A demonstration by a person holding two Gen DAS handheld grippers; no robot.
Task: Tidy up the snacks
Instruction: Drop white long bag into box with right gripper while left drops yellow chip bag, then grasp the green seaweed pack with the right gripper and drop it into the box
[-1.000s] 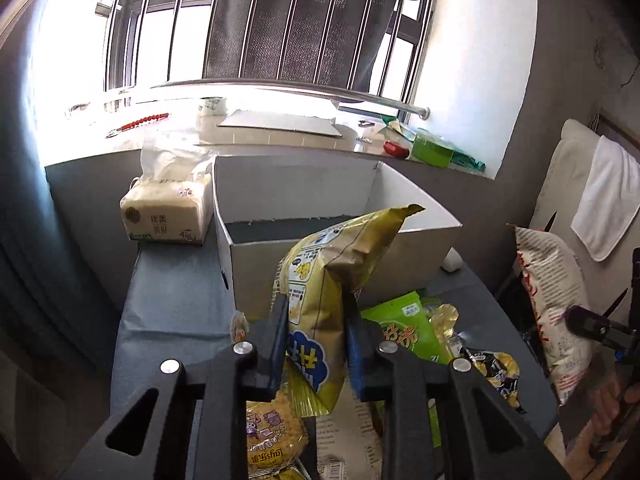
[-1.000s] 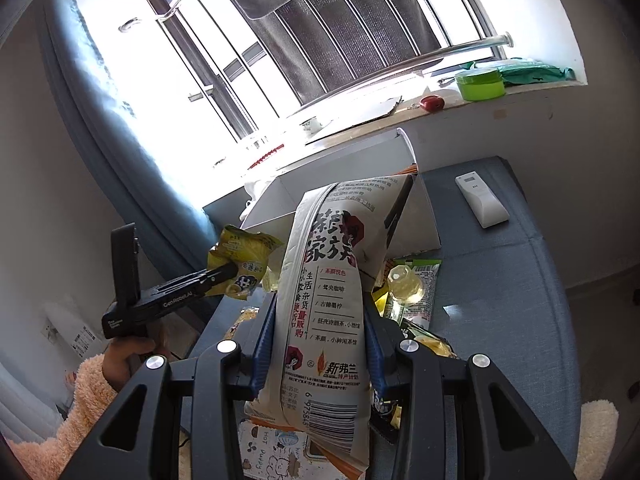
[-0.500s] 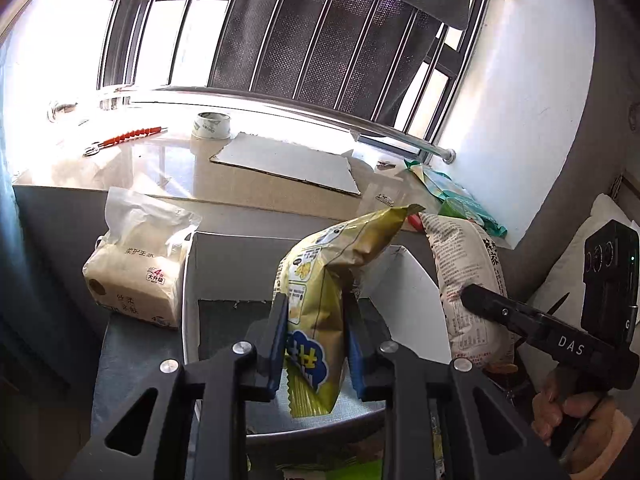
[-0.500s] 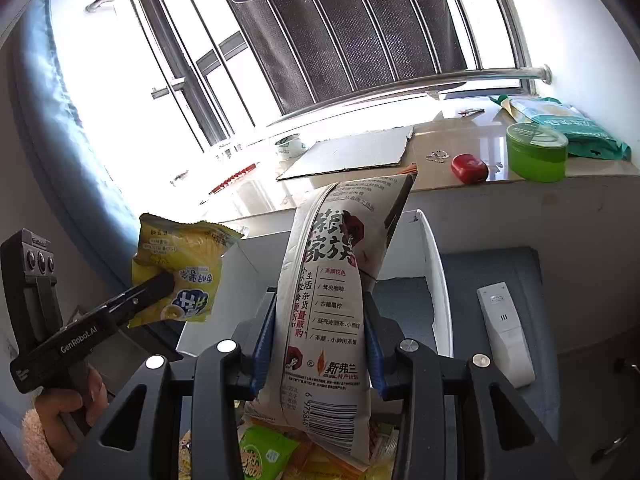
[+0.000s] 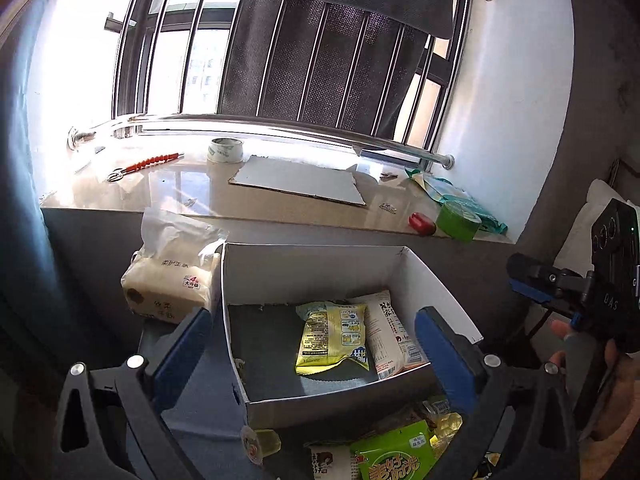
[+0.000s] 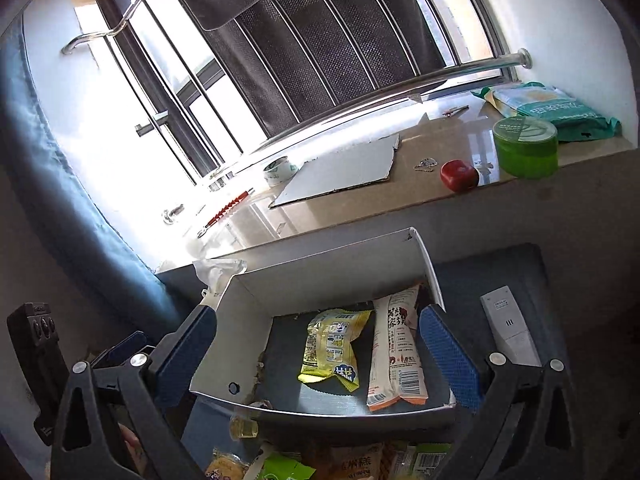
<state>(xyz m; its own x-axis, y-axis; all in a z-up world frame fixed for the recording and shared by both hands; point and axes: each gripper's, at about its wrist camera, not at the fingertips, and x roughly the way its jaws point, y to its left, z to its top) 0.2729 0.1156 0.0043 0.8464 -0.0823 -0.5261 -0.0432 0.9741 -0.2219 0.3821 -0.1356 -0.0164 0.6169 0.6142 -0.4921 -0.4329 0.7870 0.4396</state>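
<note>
Left wrist: two packets (image 5: 332,338) in box (image 5: 312,264) (flat)

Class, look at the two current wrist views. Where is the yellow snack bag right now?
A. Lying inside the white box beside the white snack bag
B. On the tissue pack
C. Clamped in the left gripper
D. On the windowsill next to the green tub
A: the yellow snack bag lies flat on the floor of the white box, next to the white snack bag, and both the left gripper and the right gripper are open and empty.

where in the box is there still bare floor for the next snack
The white box has bare floor on its left half, between the left wall and the yellow snack bag. The right side is crowded: the white snack bag lies against the right wall.
</note>
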